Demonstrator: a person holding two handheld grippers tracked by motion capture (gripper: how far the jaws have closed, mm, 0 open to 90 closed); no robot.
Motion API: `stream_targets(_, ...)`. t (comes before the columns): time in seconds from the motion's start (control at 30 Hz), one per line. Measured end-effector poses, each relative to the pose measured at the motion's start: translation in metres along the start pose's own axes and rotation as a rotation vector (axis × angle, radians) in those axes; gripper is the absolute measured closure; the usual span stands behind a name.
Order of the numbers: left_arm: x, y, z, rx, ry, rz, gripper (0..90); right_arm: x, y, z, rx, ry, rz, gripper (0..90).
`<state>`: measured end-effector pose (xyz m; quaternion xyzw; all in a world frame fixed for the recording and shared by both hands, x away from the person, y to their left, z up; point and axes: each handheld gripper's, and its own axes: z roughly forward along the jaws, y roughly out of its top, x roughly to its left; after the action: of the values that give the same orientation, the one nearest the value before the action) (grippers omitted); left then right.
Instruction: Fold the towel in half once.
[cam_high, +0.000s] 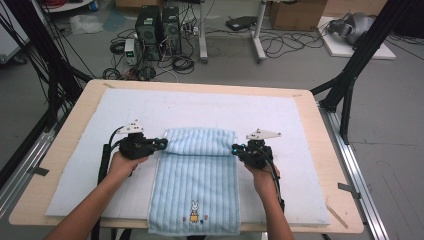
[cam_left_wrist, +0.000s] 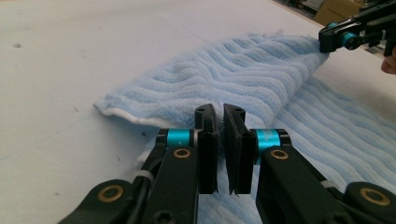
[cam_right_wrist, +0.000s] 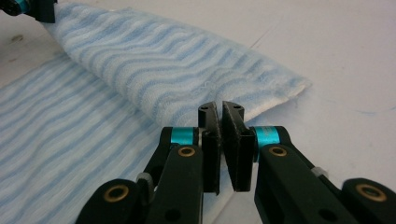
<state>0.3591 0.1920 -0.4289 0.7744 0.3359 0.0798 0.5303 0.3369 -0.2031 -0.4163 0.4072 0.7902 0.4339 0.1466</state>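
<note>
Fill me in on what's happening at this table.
A person is folding a light blue striped towel on a white padded mat. The left gripper and the right gripper each pinch one side of the towel's far end, which is doubled back toward the person and forms a raised fold across the towel's width. Both sets of fingers are shut on the cloth. The near end, with a small rabbit print, hangs over the table's front edge.
</note>
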Motion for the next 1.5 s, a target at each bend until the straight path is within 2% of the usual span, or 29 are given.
stream_targets(0.1, -0.005, -0.003, -0.005, 0.009, 0.000, 0.014, 83.7, 0.007, -0.006, -0.004, -0.001, 0.013, -0.019, 85.8)
stream_targets(0.23, -0.010, -0.006, -0.012, 0.002, -0.017, 0.008, 83.8, 0.015, -0.016, -0.012, -0.003, 0.031, -0.011, 85.8)
stream_targets(0.33, -0.012, -0.007, -0.013, 0.002, -0.009, 0.007, 83.2, 0.018, -0.020, -0.016, -0.005, 0.019, -0.016, 85.1)
stream_targets(0.37, -0.012, -0.007, -0.013, 0.001, 0.005, 0.001, 78.6, 0.017, -0.020, -0.017, -0.012, 0.014, -0.013, 83.4)
stream_targets(0.4, -0.010, -0.006, -0.013, -0.002, 0.022, -0.022, 67.8, 0.016, -0.019, -0.018, -0.022, 0.015, -0.002, 78.2)
stream_targets(0.43, -0.008, -0.006, -0.013, -0.008, 0.034, -0.046, 57.8, 0.015, -0.019, -0.018, -0.029, 0.017, 0.007, 69.5)
stream_targets(0.47, -0.005, -0.006, -0.014, -0.018, 0.042, -0.059, 54.7, 0.014, -0.019, -0.018, -0.031, 0.014, 0.020, 61.8)
stream_targets(0.53, -0.001, -0.006, -0.016, -0.025, 0.073, -0.070, 51.6, 0.011, -0.018, -0.019, -0.047, -0.008, 0.028, 52.1)
stream_targets(0.63, 0.006, -0.004, -0.019, -0.059, 0.105, -0.087, 49.5, 0.007, -0.019, -0.021, -0.061, -0.036, 0.046, 45.6)
stream_targets(0.73, 0.011, 0.002, -0.020, -0.096, 0.150, -0.090, 49.7, 0.003, -0.020, -0.021, -0.060, -0.046, 0.063, 43.3)
stream_targets(0.9, 0.020, 0.010, -0.009, -0.113, 0.172, -0.124, 49.4, 0.001, -0.022, -0.022, -0.063, -0.051, 0.079, 42.2)
stream_targets(0.97, 0.023, 0.007, 0.001, -0.092, 0.183, -0.131, 48.5, 0.000, -0.022, -0.022, -0.064, -0.054, 0.079, 41.8)
stream_targets(1.03, 0.027, 0.002, 0.013, -0.047, 0.195, -0.150, 46.8, -0.001, -0.022, -0.022, -0.064, -0.055, 0.076, 41.6)
stream_targets(1.1, 0.032, -0.001, 0.023, 0.002, 0.188, -0.176, 43.7, -0.001, -0.023, -0.022, -0.065, -0.059, 0.080, 40.9)
stream_targets(1.2, 0.035, -0.001, 0.033, 0.022, 0.194, -0.189, 43.3, -0.003, -0.023, -0.022, -0.067, -0.064, 0.080, 40.4)
stream_targets(1.33, 0.034, 0.002, 0.042, 0.063, 0.205, -0.167, 43.2, -0.006, -0.022, -0.017, -0.059, -0.077, 0.081, 39.2)
stream_targets(1.5, 0.031, 0.003, 0.044, 0.080, 0.225, -0.137, 47.5, -0.007, -0.018, -0.008, -0.053, -0.085, 0.101, 33.1)
